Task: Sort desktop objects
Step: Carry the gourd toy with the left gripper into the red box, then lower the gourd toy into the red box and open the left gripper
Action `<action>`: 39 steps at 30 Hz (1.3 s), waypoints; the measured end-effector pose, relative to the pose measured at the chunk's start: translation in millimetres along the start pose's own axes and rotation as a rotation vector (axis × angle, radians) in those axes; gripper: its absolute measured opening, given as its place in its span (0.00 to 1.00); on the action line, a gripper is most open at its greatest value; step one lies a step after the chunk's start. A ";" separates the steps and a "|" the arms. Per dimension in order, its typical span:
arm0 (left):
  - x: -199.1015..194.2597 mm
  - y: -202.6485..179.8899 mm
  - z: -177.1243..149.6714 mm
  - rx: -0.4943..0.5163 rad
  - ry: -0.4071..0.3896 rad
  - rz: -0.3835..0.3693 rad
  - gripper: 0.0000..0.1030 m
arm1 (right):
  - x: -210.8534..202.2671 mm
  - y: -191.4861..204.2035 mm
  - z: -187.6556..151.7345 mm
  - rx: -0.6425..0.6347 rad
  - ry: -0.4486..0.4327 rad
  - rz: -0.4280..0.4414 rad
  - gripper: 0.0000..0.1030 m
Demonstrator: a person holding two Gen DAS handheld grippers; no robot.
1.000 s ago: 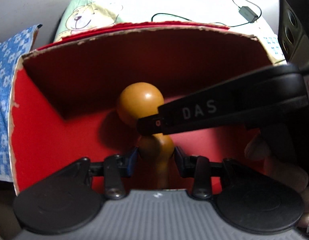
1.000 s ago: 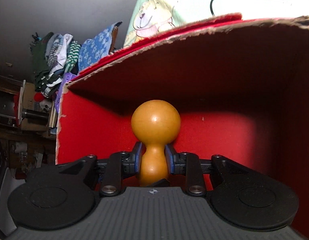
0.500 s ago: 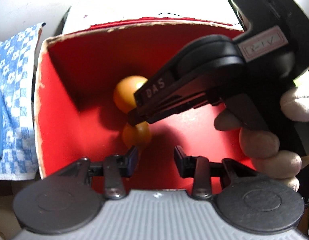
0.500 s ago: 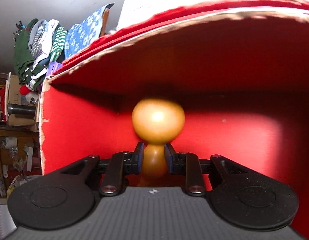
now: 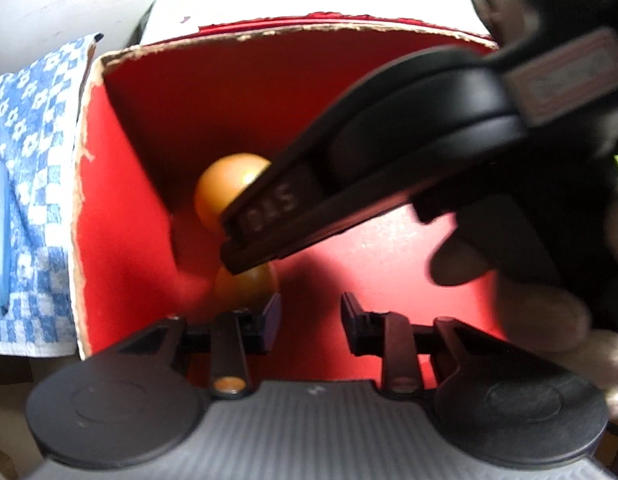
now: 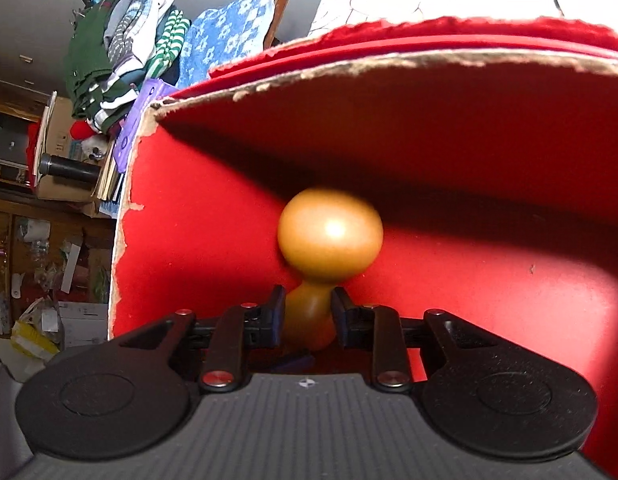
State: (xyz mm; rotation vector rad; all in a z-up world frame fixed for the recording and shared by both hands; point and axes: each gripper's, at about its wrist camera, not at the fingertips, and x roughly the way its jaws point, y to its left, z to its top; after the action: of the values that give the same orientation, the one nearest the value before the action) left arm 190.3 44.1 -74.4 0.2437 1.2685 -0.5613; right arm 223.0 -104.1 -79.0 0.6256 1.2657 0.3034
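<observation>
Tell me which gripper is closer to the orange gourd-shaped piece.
Right. The right gripper is clamped on the orange gourd-shaped piece at its neck; the left gripper is open, just short of it.

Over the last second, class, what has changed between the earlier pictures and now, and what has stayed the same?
The left gripper let go of the orange wooden piece and drew back: its jaws, shut on the neck a second ago, now stand open and empty, with the piece off to their left. The right gripper stays shut on the neck, holding the piece inside the red box.
</observation>
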 end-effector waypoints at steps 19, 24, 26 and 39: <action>-2.0 -27.5 -14.7 -0.035 -0.007 0.074 0.39 | -1.0 -3.9 -0.3 0.035 -0.110 -0.193 0.27; -0.7 -34.6 -19.9 -0.028 -0.012 0.089 0.36 | 15.2 9.3 2.3 -0.012 -0.079 -0.108 0.27; -2.1 -39.0 -21.8 -0.029 -0.017 0.095 0.40 | 14.5 12.3 4.1 -0.018 -0.086 -0.133 0.28; -12.8 -62.0 -26.3 -0.041 -0.025 0.151 0.41 | -14.8 -1.1 -7.3 0.038 -0.110 -0.182 0.30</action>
State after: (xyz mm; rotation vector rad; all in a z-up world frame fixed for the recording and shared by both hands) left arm 133.6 7.7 -62.0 0.2948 1.2244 -0.4073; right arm 211.6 -111.0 -69.2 0.5476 1.2148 0.0933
